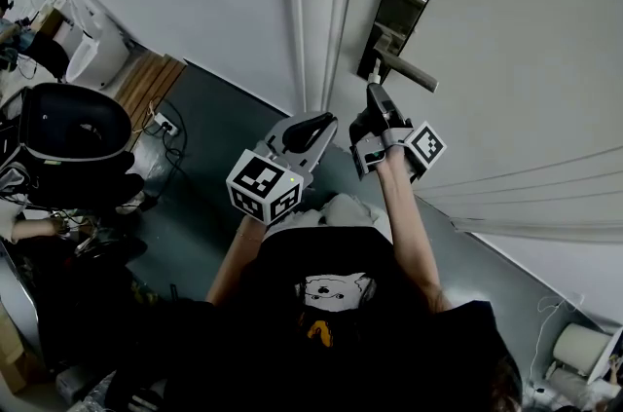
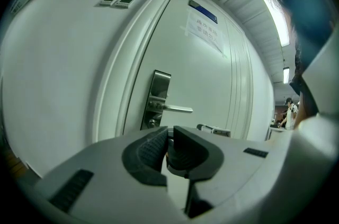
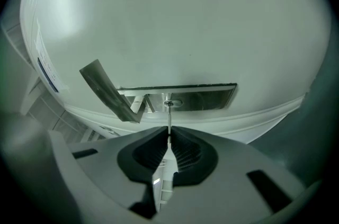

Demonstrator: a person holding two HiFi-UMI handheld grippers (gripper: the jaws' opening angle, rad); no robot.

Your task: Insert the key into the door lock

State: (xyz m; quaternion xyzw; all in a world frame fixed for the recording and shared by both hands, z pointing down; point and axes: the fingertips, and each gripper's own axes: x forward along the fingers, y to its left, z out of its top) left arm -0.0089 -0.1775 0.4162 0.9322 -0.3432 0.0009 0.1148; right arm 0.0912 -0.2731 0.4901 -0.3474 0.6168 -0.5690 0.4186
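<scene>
A steel lock plate (image 1: 393,30) with a lever handle (image 1: 408,73) is fixed to the white door (image 1: 506,50). My right gripper (image 1: 374,93) is shut on a thin silver key (image 3: 169,121), whose tip meets the keyhole (image 3: 169,104) in the lock plate (image 3: 206,97), just beside the handle (image 3: 106,91). My left gripper (image 1: 310,130) hangs back below the door frame with its jaws shut on nothing. In the left gripper view the gripper (image 2: 169,150) points at the lock plate (image 2: 155,100) and handle (image 2: 177,108) from a distance.
A white door frame (image 1: 316,11) runs beside the lock. A black office chair (image 1: 73,142) and cables stand on the dark floor (image 1: 209,147) at left. A paper notice (image 2: 204,31) is stuck on the door. A roll (image 1: 582,352) lies at bottom right.
</scene>
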